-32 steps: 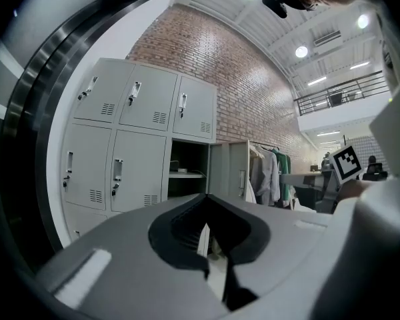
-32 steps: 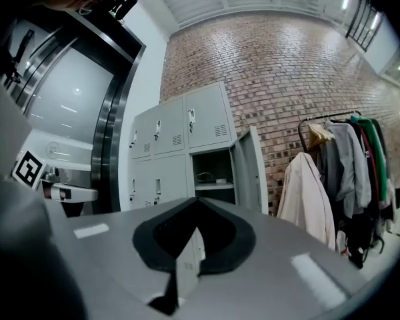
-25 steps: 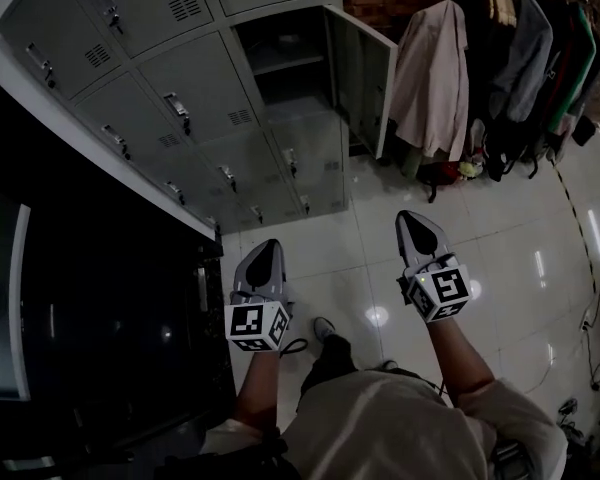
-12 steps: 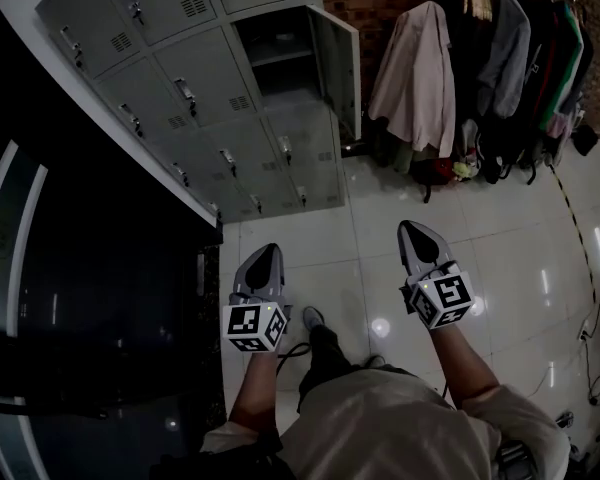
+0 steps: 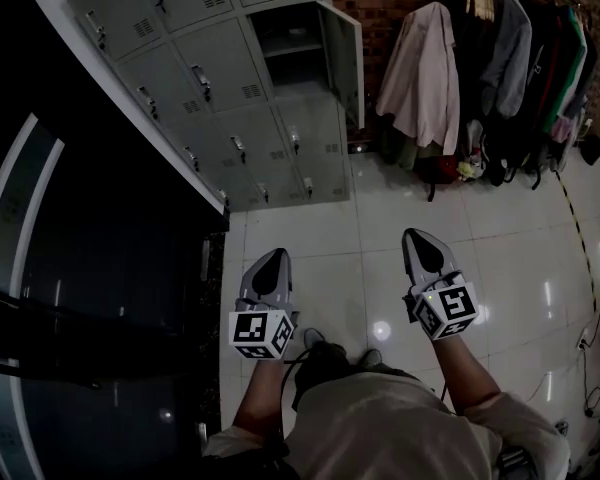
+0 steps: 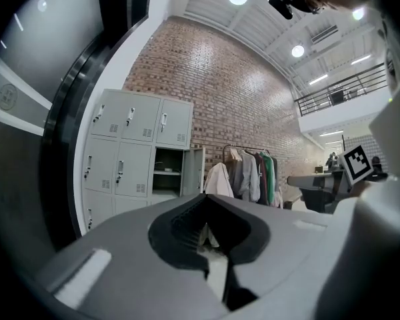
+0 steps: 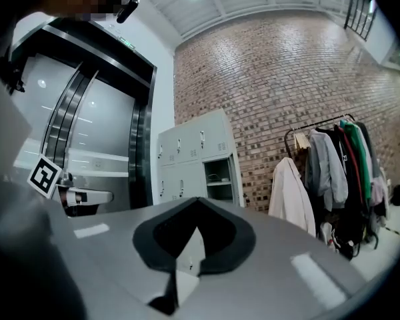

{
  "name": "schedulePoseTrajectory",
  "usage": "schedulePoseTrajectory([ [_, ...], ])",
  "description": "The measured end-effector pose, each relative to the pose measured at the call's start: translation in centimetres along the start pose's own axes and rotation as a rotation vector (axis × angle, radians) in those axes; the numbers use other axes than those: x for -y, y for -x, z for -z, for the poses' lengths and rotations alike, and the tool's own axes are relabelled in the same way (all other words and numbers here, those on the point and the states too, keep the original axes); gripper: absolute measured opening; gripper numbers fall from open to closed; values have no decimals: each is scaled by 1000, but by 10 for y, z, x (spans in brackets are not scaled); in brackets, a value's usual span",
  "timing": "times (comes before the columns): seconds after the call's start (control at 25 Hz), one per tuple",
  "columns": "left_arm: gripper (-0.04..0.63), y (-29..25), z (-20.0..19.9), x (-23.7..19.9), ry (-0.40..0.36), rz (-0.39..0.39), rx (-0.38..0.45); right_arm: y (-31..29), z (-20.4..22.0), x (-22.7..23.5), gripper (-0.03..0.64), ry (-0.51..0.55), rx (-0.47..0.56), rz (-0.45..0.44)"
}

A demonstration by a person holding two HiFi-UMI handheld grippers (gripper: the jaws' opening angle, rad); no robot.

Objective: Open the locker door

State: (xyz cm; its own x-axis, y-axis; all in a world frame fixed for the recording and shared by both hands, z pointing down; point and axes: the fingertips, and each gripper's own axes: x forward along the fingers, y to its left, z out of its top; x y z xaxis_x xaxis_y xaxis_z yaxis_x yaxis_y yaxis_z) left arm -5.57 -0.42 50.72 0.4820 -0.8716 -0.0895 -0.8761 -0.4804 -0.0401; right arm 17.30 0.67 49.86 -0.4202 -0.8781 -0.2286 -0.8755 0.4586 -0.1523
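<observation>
A grey bank of lockers stands against the wall at the upper left. One compartment in its right column is open, with its door swung out to the right. It also shows far off in the left gripper view as the open locker and in the right gripper view as the open locker. My left gripper and right gripper hang low over the tiled floor, well short of the lockers. Both are shut and hold nothing.
A clothes rack with several coats stands against the brick wall at the right, a beige jacket nearest the open door. A dark glass wall runs along the left. Glossy white floor tiles lie ahead; cables trail at the right edge.
The lockers have shifted slightly right and down in the head view as the head turned. Both grippers stay shut and low, in nearly the same pose.
</observation>
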Motion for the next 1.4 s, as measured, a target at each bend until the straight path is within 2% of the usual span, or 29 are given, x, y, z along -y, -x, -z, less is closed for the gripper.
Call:
schedulePoseTrajectory([
  [0.28, 32, 24, -17, 6, -6, 21, 11, 13, -20, -26, 1, -10, 19, 10],
  [0.56, 32, 50, -35, -11, -5, 36, 12, 11, -37, -67, 0, -1, 31, 12],
  [0.8, 32, 61, -37, -26, -27, 45, 8, 4, -27, -90, 0, 0, 25, 7],
  [1.0, 32, 57, -34, -23, -56, 51, 21, 6, -23, -92, 0, 28, 23, 22],
  [1.4, 32, 58, -24, -12, -35, 70, 17, 12, -15, -88, 0, 33, 14, 32],
])
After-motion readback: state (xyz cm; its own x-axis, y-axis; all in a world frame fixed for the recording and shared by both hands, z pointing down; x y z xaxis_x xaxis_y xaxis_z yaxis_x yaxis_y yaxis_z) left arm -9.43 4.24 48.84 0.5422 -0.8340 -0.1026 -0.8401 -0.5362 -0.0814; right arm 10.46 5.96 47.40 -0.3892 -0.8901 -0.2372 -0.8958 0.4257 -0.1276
